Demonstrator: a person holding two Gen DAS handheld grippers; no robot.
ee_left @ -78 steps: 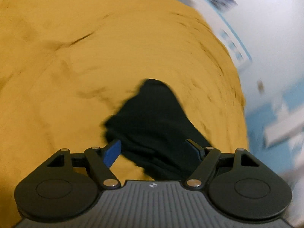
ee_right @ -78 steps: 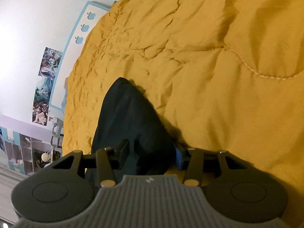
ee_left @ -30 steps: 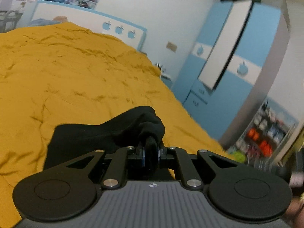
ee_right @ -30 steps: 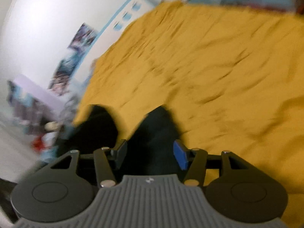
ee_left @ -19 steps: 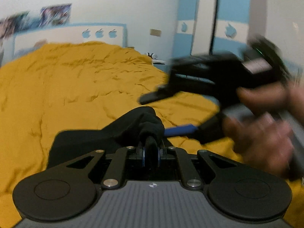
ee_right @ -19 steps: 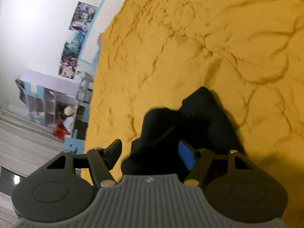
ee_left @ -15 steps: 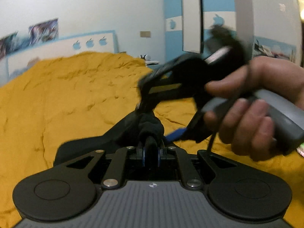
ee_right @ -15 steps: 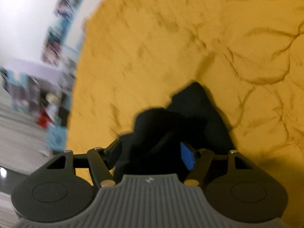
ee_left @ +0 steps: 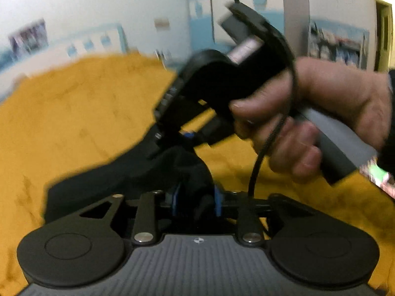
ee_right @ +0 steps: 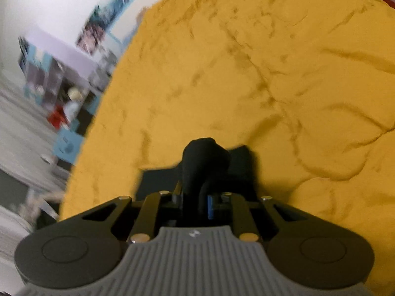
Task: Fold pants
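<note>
— How many garments do you have there?

— One: a single pair of black cloth pants [ee_left: 116, 172], bunched on the mustard-yellow quilted bedspread [ee_left: 74, 113]. In your right wrist view the same pants [ee_right: 205, 162] rise in a dark lump just ahead of the tool, with a flatter part lying on the bedspread [ee_right: 271, 79] behind it.

— And the tools?

— Two. Your left gripper [ee_left: 195, 198] has its blue-padded fingers drawn close together with a fold of the pants pinched between them. Your right gripper [ee_right: 195, 203] is likewise nearly closed, with a ridge of the black cloth caught between its fingers. From the left wrist view you see the right gripper [ee_left: 190, 135] from outside, tips down at the top of the bunch, held by your right hand [ee_left: 321, 118] on its grey handle.

— What can't you make out?

— Both views are blurred. The legs and waistband cannot be told apart in the dark heap. The blue and white wardrobe [ee_left: 246, 12] and the wall posters [ee_right: 98, 32] are smeared, and the shelves [ee_right: 49, 74] beside the bed show only patches of colour.
</note>
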